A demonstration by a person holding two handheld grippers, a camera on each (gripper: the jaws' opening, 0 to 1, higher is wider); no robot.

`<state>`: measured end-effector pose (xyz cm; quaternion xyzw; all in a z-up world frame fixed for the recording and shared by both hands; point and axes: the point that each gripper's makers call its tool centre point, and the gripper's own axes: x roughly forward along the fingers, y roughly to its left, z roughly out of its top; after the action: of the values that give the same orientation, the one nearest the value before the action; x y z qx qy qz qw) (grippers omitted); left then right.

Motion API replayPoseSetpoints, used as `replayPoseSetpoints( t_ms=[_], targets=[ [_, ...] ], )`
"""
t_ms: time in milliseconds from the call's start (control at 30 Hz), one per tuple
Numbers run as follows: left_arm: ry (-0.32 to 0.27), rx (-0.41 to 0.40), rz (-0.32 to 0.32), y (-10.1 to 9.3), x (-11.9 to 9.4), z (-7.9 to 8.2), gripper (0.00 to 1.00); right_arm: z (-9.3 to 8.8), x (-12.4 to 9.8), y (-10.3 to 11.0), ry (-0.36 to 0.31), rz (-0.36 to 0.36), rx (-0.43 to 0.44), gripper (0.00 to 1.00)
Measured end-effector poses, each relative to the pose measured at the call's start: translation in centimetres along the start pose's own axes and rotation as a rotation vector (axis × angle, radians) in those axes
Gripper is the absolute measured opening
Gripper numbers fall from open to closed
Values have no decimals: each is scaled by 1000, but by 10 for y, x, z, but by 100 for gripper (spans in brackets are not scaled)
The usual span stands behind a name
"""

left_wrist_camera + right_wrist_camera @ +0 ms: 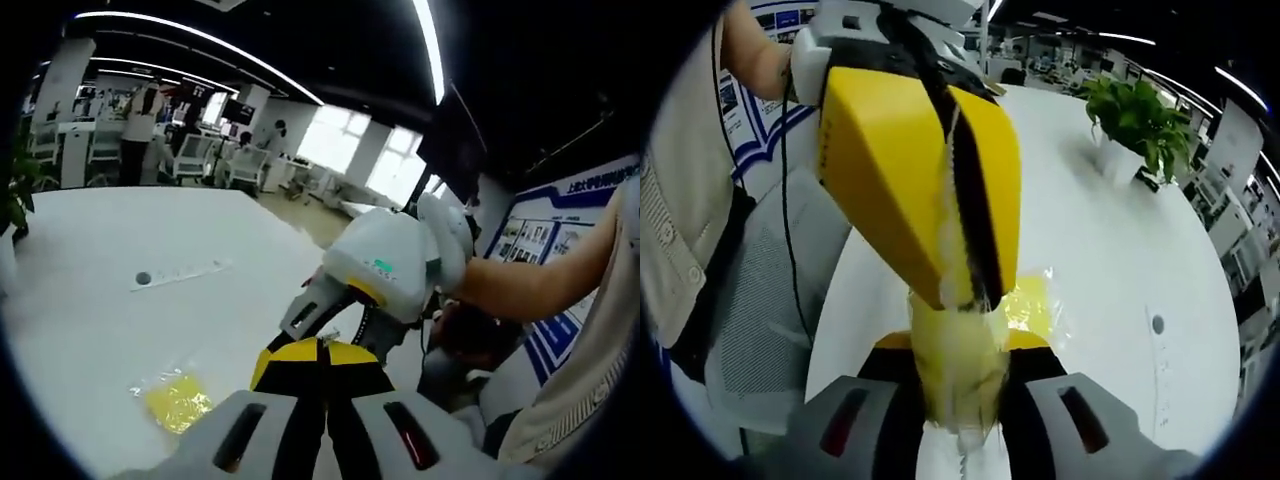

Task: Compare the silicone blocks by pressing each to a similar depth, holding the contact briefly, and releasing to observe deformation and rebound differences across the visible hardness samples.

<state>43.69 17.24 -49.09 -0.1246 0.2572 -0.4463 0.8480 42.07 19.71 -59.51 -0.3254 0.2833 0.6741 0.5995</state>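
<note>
Left gripper view: my left gripper (320,352) has its yellow jaws drawn together, with no gap visible. The right gripper (300,325) meets it tip to tip above the white table (90,330). A yellow packet (178,400) lies on the table, well apart from both.

Right gripper view: the right jaws are closed around a pale yellow silicone block (955,375), and the squeeze is already on. The left jaws pinch the clear wrapper (958,200) rising from the block.

Judgement: hold this depth briefly and keep the wrapper slack so it adds no load. Then open squarely and watch the rebound.
</note>
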Motion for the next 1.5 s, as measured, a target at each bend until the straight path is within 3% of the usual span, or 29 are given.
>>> replayPoseSetpoints(
  t_ms=[467,667,933,1067,1367,1500],
  targets=[
    [12,-70,-2,8,2,-11,0,0,-4,0,-16,-15,47,41],
    [11,-76,20,13,7,-15,0,-4,-12,-6,-53,-79,96,52],
    [37,-95,9,14,18,-22,0,-15,-38,1,-138,-160,180,53],
    [39,-88,13,15,24,-23,0,-36,-57,4,-131,-247,208,54],
    [63,-114,-11,14,49,-31,0,-75,-96,19,-216,-450,317,57],
    [68,-122,-24,13,64,-34,0,-88,-102,31,-249,-483,382,59]
  ],
)
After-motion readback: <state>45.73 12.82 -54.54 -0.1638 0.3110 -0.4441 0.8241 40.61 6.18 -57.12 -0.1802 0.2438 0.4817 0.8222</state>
